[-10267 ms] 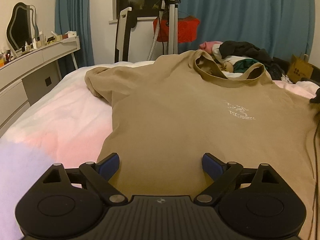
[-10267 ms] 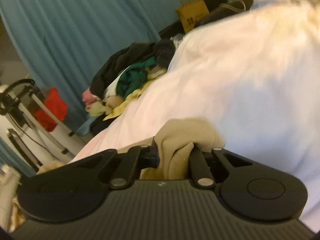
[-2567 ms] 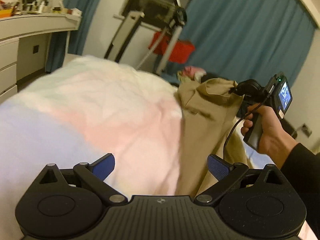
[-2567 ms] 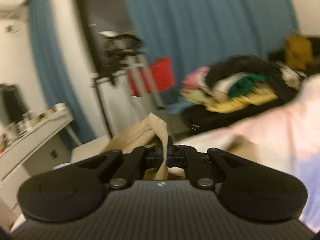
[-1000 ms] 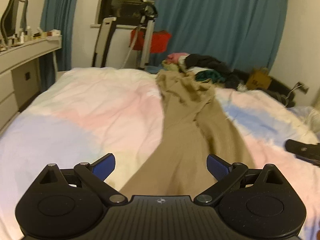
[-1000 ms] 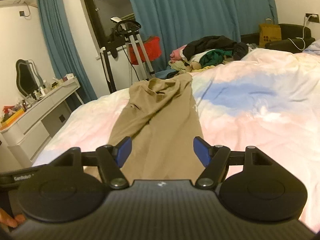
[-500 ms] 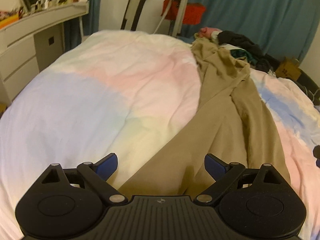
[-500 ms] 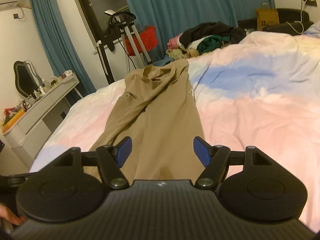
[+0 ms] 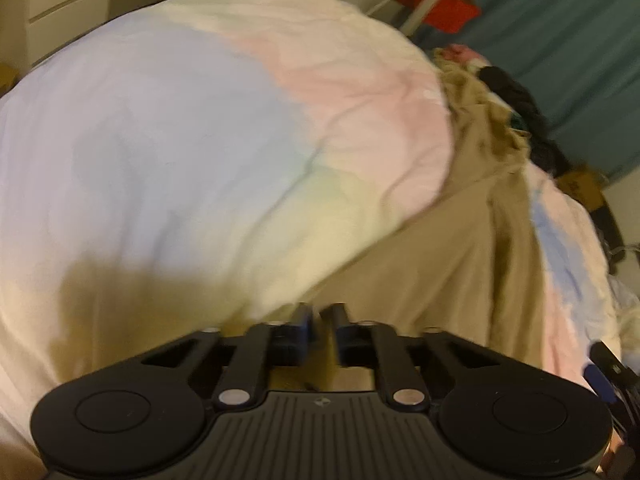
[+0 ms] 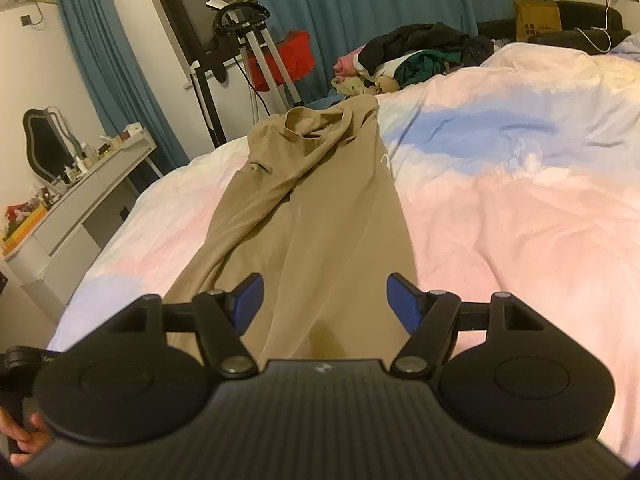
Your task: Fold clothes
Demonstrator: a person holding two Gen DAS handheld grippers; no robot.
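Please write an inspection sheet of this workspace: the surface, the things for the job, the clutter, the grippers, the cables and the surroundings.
Surface: bed with pastel duvet, rumpled.
Job's things: tan shirt lying in a long narrow strip along the bed, collar end far.
Clutter: pile of clothes beyond the bed's far edge.
Grippers: left gripper, jaws closing at the near edge of the shirt, blurred; right gripper, jaws open, above the shirt's near end.
Cables: white cable from a wall socket.
Surroundings: teal curtains; white dresser with mirror; red bag on a stand; paper bag.
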